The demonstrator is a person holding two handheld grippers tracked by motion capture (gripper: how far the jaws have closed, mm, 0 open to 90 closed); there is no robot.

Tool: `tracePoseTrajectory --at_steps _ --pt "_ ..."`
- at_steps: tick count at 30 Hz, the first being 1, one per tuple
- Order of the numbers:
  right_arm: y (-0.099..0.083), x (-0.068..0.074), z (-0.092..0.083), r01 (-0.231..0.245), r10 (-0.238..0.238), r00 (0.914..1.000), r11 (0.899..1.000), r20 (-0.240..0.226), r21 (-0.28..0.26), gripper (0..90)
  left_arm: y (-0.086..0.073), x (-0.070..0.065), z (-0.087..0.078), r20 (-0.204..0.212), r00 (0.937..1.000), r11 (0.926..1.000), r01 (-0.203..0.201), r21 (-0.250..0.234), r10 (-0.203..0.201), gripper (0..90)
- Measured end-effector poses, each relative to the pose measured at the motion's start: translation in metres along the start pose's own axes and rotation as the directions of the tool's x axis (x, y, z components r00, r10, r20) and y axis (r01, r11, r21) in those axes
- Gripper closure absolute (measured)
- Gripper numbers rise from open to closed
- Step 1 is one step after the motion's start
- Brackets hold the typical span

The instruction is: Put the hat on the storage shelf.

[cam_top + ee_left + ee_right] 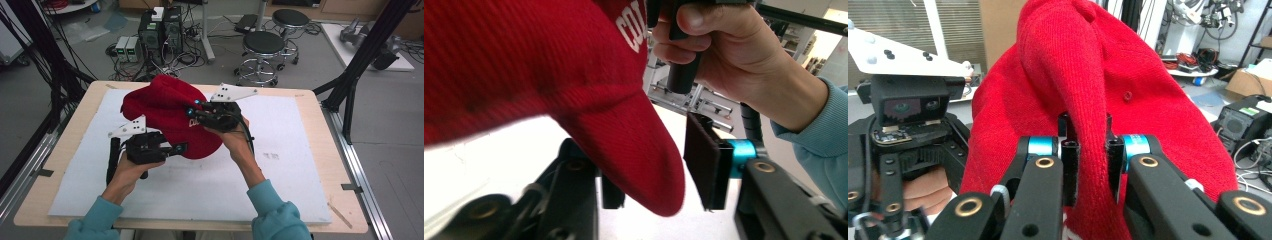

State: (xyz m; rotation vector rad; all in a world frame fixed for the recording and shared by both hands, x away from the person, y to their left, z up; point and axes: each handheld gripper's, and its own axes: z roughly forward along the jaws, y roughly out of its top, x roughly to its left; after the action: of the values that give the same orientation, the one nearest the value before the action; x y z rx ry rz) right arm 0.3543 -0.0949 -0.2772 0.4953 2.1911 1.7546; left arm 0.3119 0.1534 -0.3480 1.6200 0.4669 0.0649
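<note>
Got my right gripper (1091,165) clamped on a fold of the red cap (165,112), holding it up over the white mat (300,165). Left gripper (659,175) sits part-open around the brim, pads not pressing.

the high view is evenly and softly lit from overhead, slightly hazy, with faint shadows on the white mat (280,165). in the left gripper view the red cap (524,75) is close and blurred, and the bright surface behind it washes out to glare. the right gripper view is sharper on the knit, dimmer at the edges, with the background soft.
</note>
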Motion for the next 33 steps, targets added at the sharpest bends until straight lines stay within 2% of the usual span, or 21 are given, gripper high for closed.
tracePoseTrajectory --at_steps 3,7,11,16,18,19,20,22,23,25,27,33 --pt "0.0 0.0006 -0.0011 0.006 -0.006 1.0 1.0 -0.004 -0.001 83.6 0.0002 0.0001 -0.0012 0.01 0.9999 1.0 0.001 0.0 -0.001 70.7" --pt "-0.0003 0.0011 -0.0016 0.008 -0.008 0.9998 1.0 -0.02 -0.004 83.5 0.0008 -0.0002 -0.0022 0.028 0.9993 0.9997 0.025 -0.004 -0.024 77.3" --pt "0.0001 0.0025 -0.0015 0.028 -0.028 0.999 1.0 -0.034 -0.012 82.9 0.0014 0.0007 -0.0038 0.012 0.9988 0.9988 0.048 0.006 -0.048 81.8" --pt "0.0001 0.0033 -0.0014 0.043 -0.044 0.998 0.999 -0.045 -0.016 79.5 0.0016 0.0 -0.0047 -0.014 0.999 0.9991 0.042 0.011 -0.042 84.1" --pt "-0.0004 0.0032 -0.001 0.04 -0.04 0.9982 0.999 -0.043 -0.015 72.4 0.0015 -0.0001 -0.0049 -0.026 0.9992 0.9993 0.032 0.021 -0.032 84.4" --pt "-0.0011 0.0026 -0.0005 0.035 -0.036 0.9987 0.999 -0.037 -0.014 62.8 0.0013 -0.0004 -0.0049 -0.032 0.9992 0.9992 0.027 0.028 -0.026 84.6" --pt "-0.0014 0.0022 0.0001 0.03 -0.031 0.9992 0.999 -0.026 -0.014 48.1 0.0012 -0.0007 -0.0046 -0.037 0.999 0.9992 0.025 0.032 -0.024 84.6" --pt "-0.0019 0.0011 0.0027 -0.001 0.001 1.0 1.0 -0.005 0.004 25.0 0.0006 -0.0003 -0.0041 -0.045 0.9989 0.9987 0.018 0.048 -0.016 84.6" --pt "-0.0025 0.0002 0.0043 -0.01 0.01 1.0 1.0 -0.003 0.02 17.8 0.0001 -0.0004 -0.0036 -0.05 0.9985 0.9986 0.023 0.048 -0.021 84.6" --pt "-0.0041 -0.0001 0.0061 0.001 -0.002 1.0 0.999 0.006 0.049 11.0 -0.0008 0.0003 -0.0031 -0.056 0.9983 0.9982 0.022 0.055 -0.019 84.5" --pt "-0.0049 0.0003 0.0068 0.007 -0.006 0.9999 0.998 -0.009 0.068 11.0 -0.001 0.0008 -0.0032 -0.062 0.9979 0.9979 0.022 0.061 -0.019 84.5" --pt "-0.0047 0.0004 0.0044 0.018 -0.019 0.9998 0.996 0.008 0.09 11.0 -0.0004 0.0015 -0.0051 -0.079 0.9968 0.9979 0.014 0.064 -0.009 84.5"
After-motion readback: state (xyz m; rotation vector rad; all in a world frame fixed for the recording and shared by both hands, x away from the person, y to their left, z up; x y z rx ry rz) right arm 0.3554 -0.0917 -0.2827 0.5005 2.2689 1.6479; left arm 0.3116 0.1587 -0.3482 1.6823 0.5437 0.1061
